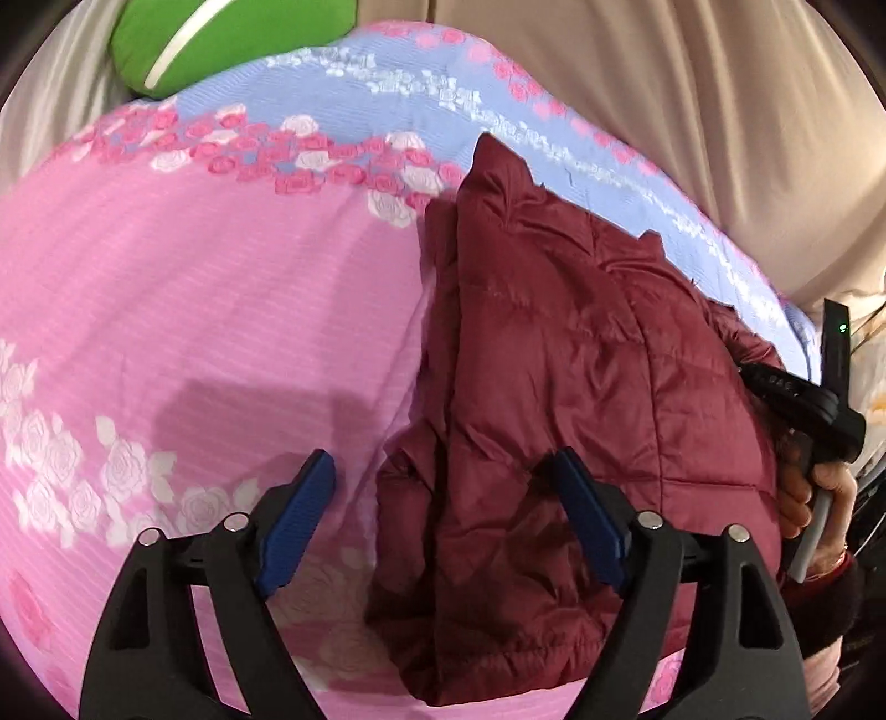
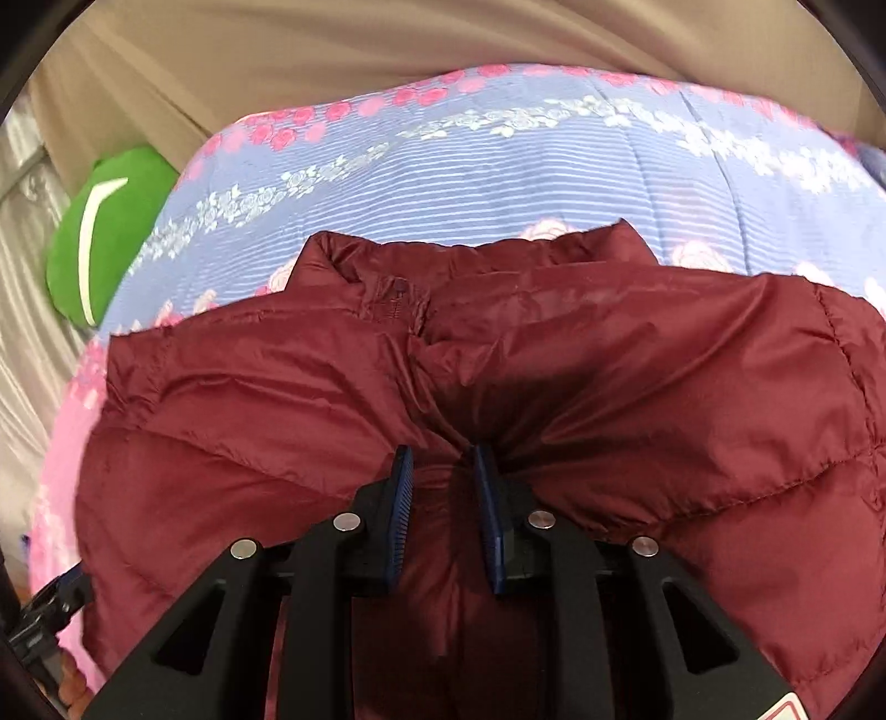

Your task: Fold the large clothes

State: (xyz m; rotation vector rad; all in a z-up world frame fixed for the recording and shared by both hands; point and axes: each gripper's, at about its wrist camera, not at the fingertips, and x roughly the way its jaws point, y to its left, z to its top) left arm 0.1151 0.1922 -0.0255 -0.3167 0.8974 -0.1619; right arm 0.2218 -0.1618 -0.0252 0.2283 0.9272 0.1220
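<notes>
Setting: bed (image 1: 194, 310) under a pink and blue flowered quilt, beige curtain behind.
Right gripper (image 2: 440, 471): jaws narrow, pinching a ridge of the jacket near its middle, likely to pin it.
Left gripper (image 1: 443, 482): jaws wide, empty, over the jacket's edge, probably seeking a new hold.
Jacket (image 1: 565, 343): maroon, quilted, partly folded, lying on the quilt.
Pillow (image 1: 221, 39): green, at the far edge.

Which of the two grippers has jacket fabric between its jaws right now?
The right gripper: its jaws stand narrow around a bunched ridge of the maroon jacket. The left gripper has wide jaws, hanging over the jacket's edge and the pink bedspread.
</notes>
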